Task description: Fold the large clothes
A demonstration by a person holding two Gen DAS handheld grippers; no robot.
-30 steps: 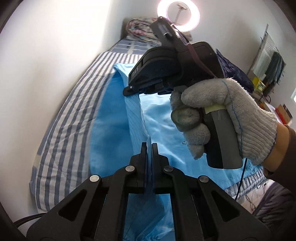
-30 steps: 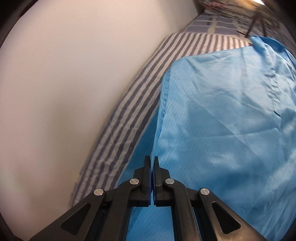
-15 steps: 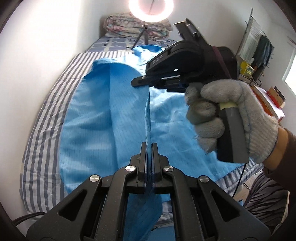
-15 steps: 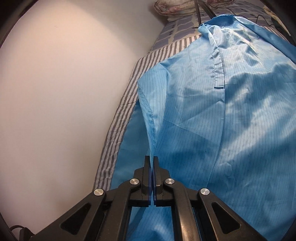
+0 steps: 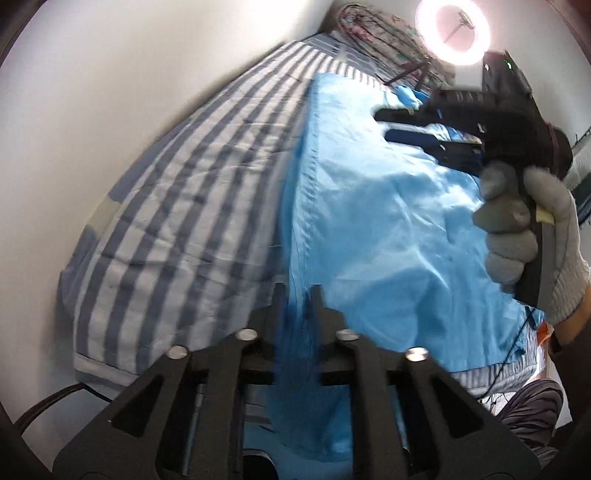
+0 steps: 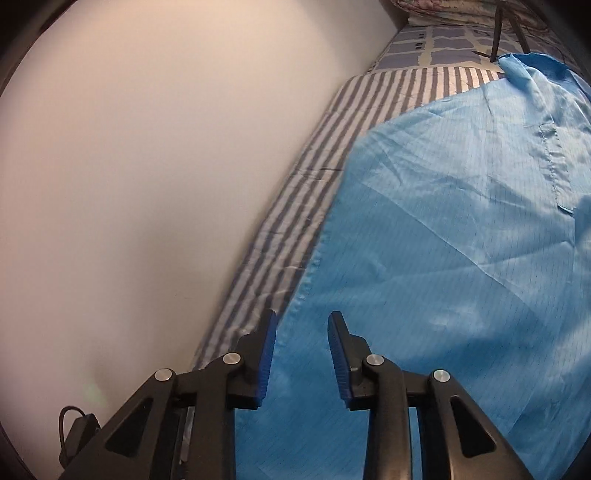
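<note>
A large light-blue garment lies spread on the striped bed; it also fills the right wrist view. My left gripper has its jaws slightly parted, with the garment's edge hanging between them. My right gripper is open just above the garment's left edge, holding nothing. In the left wrist view the right gripper shows at upper right, held by a gloved hand, with its jaws apart over the cloth.
A white wall runs along the bed's left side. A folded quilt and a ring light on a tripod stand at the head of the bed. The striped sheet shows beside the garment.
Both grippers have opened; the right one has let the garment edge drop flat on the bed. The left gripper has swung left and lower, its jaws now slightly apart around the cloth.
</note>
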